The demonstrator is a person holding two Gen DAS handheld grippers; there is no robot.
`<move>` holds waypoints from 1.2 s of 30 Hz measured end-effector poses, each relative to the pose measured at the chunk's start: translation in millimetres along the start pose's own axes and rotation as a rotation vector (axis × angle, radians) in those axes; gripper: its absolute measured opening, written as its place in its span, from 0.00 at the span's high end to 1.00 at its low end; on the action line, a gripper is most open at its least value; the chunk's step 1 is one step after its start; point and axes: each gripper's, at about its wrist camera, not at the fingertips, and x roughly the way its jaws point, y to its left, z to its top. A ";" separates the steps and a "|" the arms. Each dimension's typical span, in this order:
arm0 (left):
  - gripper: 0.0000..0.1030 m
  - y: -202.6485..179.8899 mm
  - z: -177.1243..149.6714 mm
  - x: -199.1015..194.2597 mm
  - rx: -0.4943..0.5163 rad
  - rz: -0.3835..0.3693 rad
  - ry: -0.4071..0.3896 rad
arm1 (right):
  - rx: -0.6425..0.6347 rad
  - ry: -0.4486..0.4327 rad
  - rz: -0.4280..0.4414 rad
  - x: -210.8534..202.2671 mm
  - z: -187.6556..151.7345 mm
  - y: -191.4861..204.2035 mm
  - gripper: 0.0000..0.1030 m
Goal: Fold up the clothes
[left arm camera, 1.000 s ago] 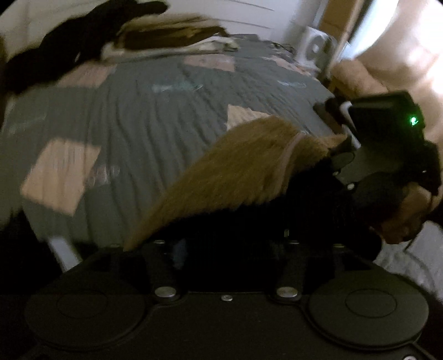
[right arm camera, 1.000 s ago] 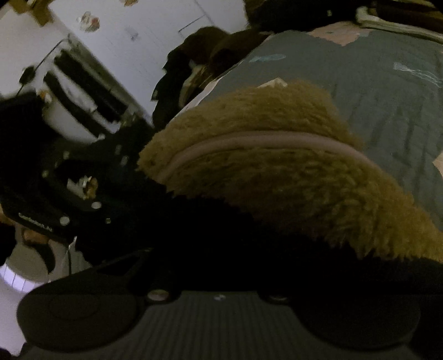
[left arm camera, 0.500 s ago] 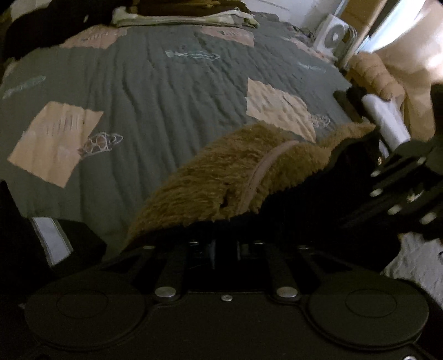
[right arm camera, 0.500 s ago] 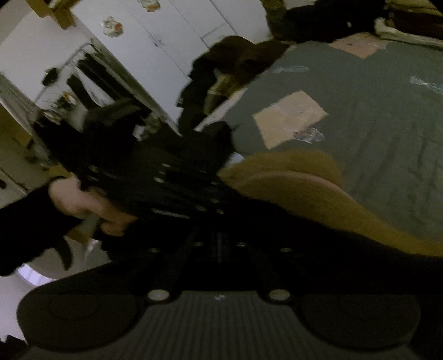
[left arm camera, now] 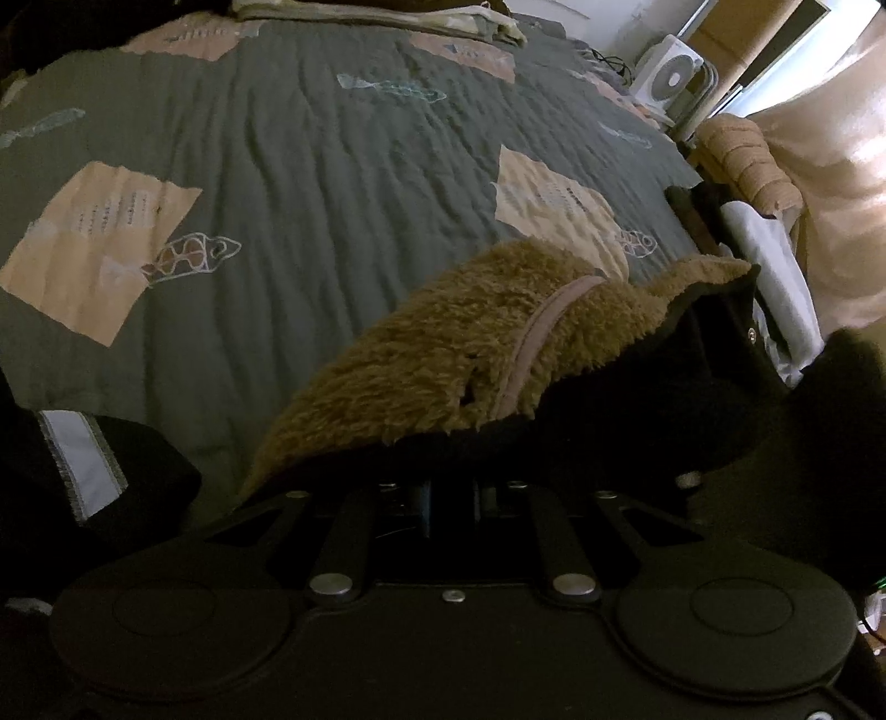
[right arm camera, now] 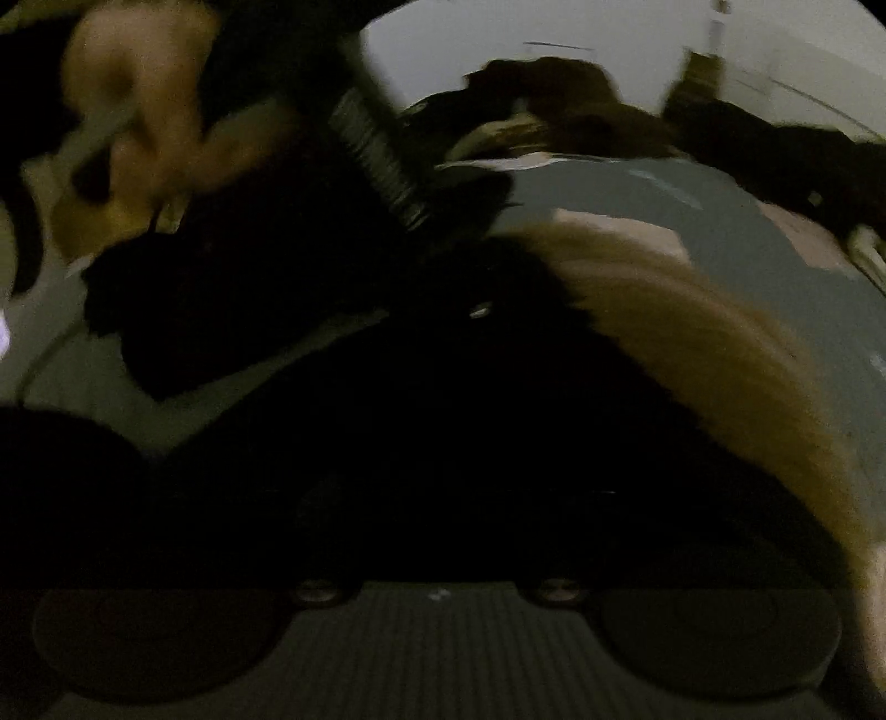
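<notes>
Through my left tong (left arm camera: 451, 487) I see the black jacket with the shaggy tan fleece lining (left arm camera: 443, 354) draped straight over the fingers, so the tips are buried under the cloth; the linkage bars sit drawn in toward the middle and the fabric bunches right where they meet, so I read this tong as clamped on the garment. A pale pink binding strip (left arm camera: 531, 343) runs across the fleece just ahead of the tips. Beyond the tong spreads the grey-green quilted bedspread with peach patches and stitched fish shapes (left arm camera: 310, 166), and the jacket hangs just above its near edge. Far ahead, at the top of the bed, lies a stack of folded pale cloth (left arm camera: 376, 16). Ahead and to the right stands a small white box fan (left arm camera: 670, 77), with a knitted tan throw (left arm camera: 747, 160) nearer than it. To the left of the tong a dark garment with a light grey reflective stripe (left arm camera: 77, 465) lies at the bed's edge. The right tong's (right arm camera: 443, 498) view is dim and smeared: the same jacket covers its fingers in black, the tan fleece curving off to the right, and I cannot tell how its jaws stand. Up and to the left of it a blurred hand (right arm camera: 144, 122) holds dark hardware.
</notes>
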 end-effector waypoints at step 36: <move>0.85 19.8 -20.3 14.8 0.020 0.091 0.091 | 0.405 -0.203 0.077 -55.7 -7.5 -52.1 1.00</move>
